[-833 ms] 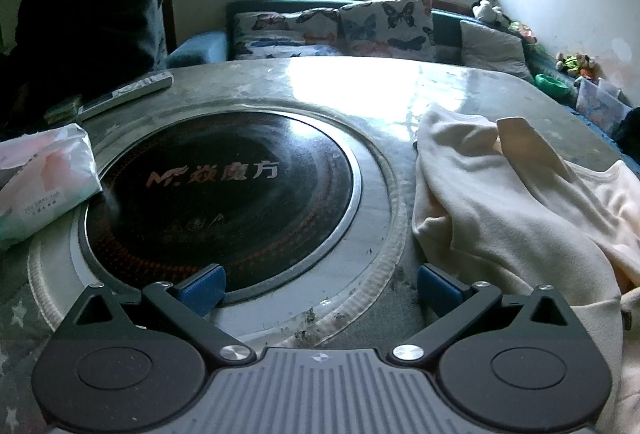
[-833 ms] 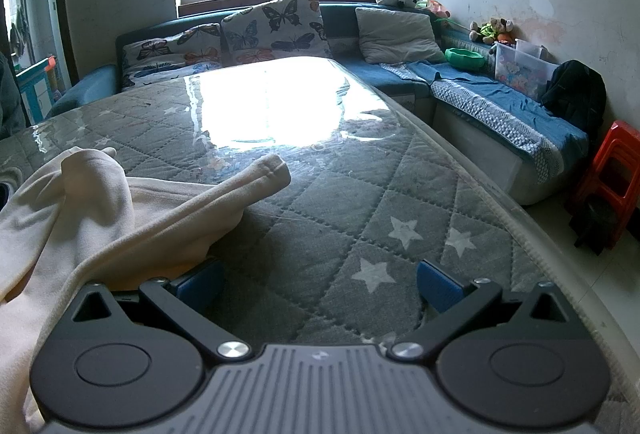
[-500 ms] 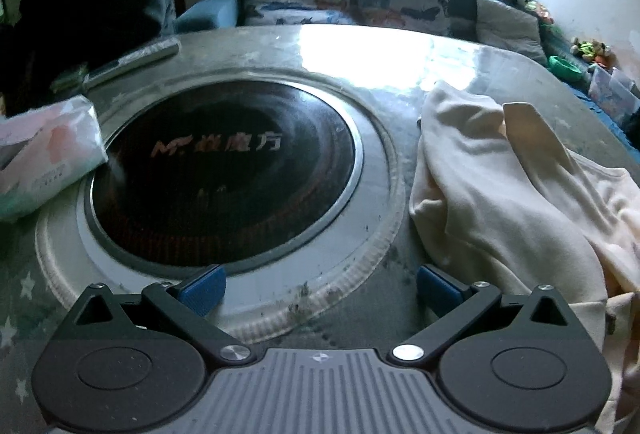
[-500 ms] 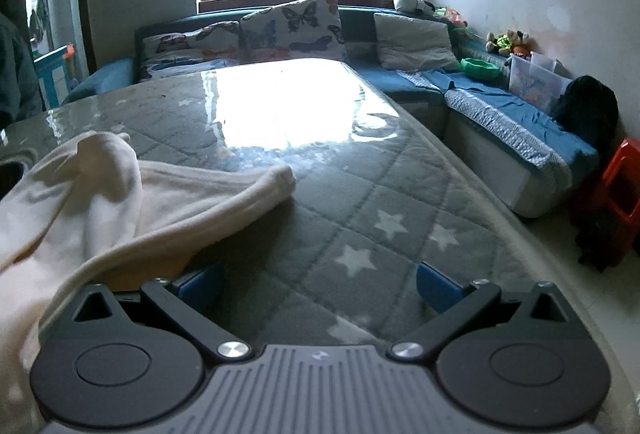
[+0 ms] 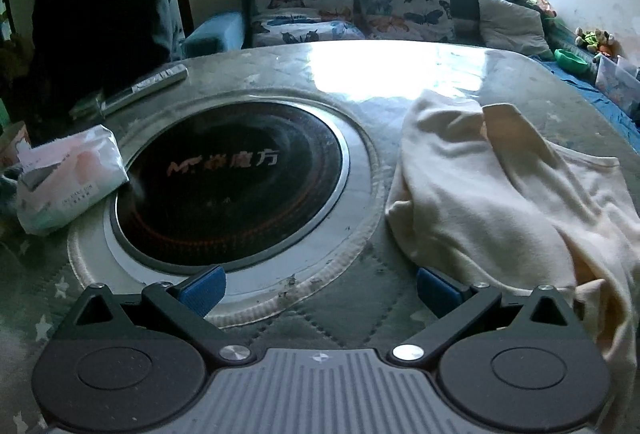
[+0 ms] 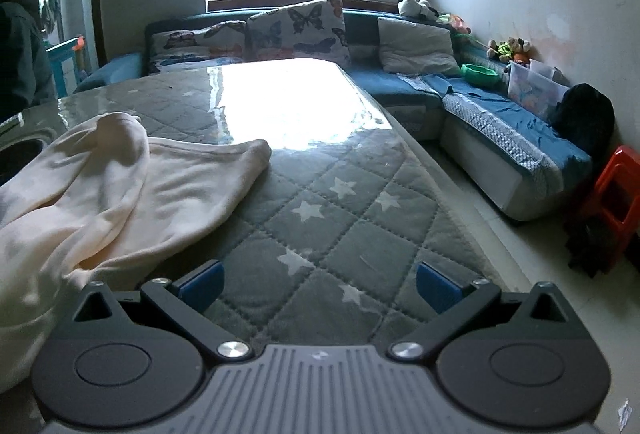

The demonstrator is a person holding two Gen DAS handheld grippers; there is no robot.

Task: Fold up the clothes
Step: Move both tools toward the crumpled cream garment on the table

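Low wrist cams, shared garment (image 5: 500, 194) (image 6: 120, 186)

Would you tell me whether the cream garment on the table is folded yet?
Not folded: the cream garment lies crumpled in loose bunches on the table, a sleeve trailing out.

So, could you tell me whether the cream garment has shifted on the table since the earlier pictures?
No. In the left wrist view the cream garment keeps the same place beside the round cooktop, crumpled as before; only the camera moved.

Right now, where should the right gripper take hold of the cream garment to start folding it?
Probably the long sleeve-like end of the cream garment, coming from the right over the bare quilted table cover: it lies stretched out, flat and unburied, while the rest is bunched.
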